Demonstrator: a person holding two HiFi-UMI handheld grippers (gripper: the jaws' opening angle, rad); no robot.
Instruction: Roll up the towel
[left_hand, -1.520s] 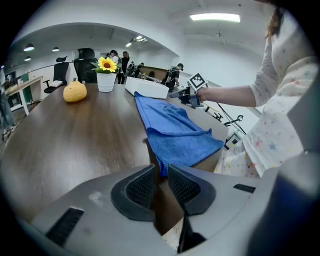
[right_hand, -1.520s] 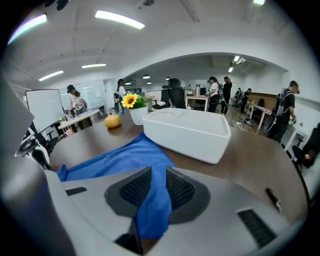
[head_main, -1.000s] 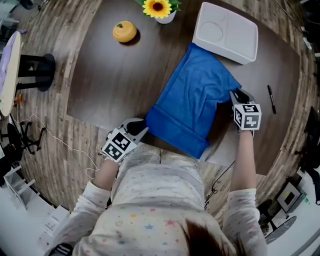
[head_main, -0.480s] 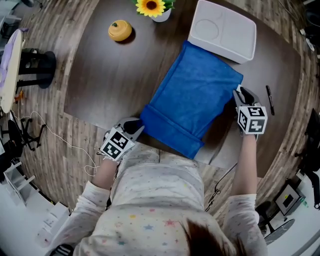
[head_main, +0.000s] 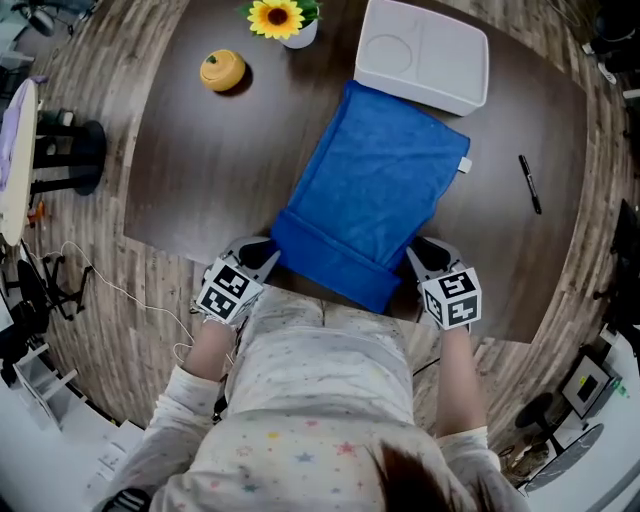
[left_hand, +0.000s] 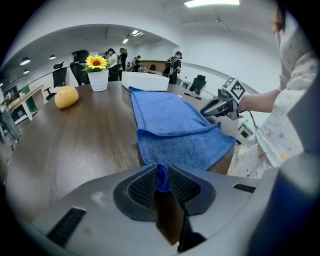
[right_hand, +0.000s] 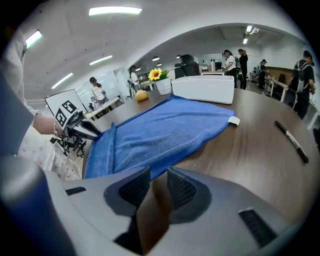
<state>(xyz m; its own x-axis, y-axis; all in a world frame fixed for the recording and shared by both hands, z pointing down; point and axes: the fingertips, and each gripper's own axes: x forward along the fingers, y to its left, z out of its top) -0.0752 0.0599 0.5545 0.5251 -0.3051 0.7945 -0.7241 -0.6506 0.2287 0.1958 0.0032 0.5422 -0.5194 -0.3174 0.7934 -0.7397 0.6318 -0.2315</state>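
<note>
Pinching the near corner of the blue towel (left_hand: 170, 145), the left gripper (left_hand: 162, 182) has cloth pressed between its pads. The right gripper (right_hand: 157, 187) has its jaws slightly apart, with only bare table (right_hand: 250, 145) between them and the tips just beside the towel's other near corner. Ahead of both tools, the towel's near end is folded over once and the rest lies flat. A white tray (head_main: 425, 50) sits at the far edge. A pen (head_main: 529, 183) lies well off the right gripper's outer side.

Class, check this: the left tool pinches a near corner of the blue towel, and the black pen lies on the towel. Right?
No. The left tool does pinch the blue towel, but the black pen lies on the bare table, apart from the towel on its right; the head view shows this.
</note>
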